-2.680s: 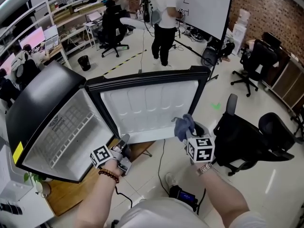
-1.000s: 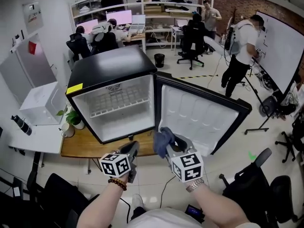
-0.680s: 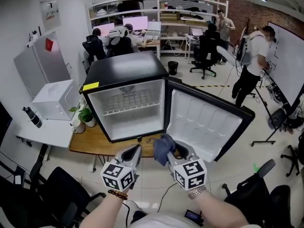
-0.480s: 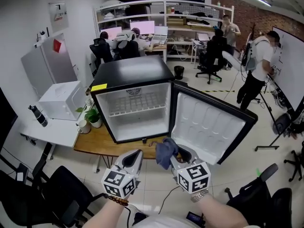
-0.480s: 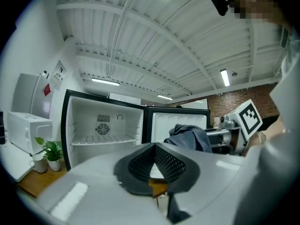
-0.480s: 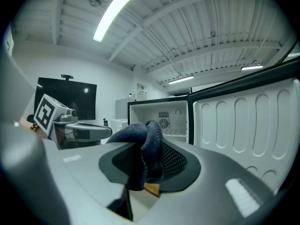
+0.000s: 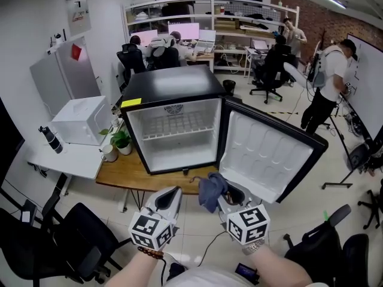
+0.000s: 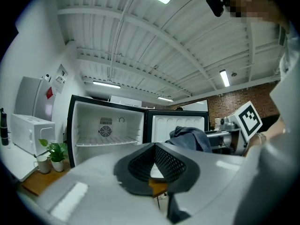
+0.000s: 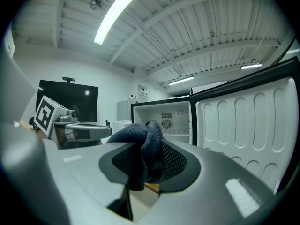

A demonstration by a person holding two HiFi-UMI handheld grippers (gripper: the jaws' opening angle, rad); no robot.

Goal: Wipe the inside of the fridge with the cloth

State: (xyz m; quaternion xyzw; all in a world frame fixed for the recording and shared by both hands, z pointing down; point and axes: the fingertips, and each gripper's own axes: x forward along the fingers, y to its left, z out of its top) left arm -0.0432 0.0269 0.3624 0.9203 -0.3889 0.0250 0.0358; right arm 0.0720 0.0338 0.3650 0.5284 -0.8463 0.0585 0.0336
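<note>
A low wooden table [image 7: 119, 177] sits mid-frame on my feed. Just left of it, a white desk [image 7: 63, 161] carries a white box [image 7: 81, 120] and a dark bottle [image 7: 50, 138]. A potted plant [image 7: 121, 140] and a white mug [image 7: 109, 154] stand where the two meet. A tall grey cabinet [image 7: 60, 79] stands behind the desk. Further back I see seated people [image 7: 161, 52] at pink-lit monitors [image 7: 182, 30] under shelving [image 7: 239, 8]. On the right a person [image 7: 326, 85] stands at a whiteboard [image 7: 368, 82]. A black office chair [image 7: 66, 244] is nearest me.

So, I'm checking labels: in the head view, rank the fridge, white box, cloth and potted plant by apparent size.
1. fridge
2. white box
3. cloth and potted plant look alike; the cloth is nearer the camera, so unranked.
</note>
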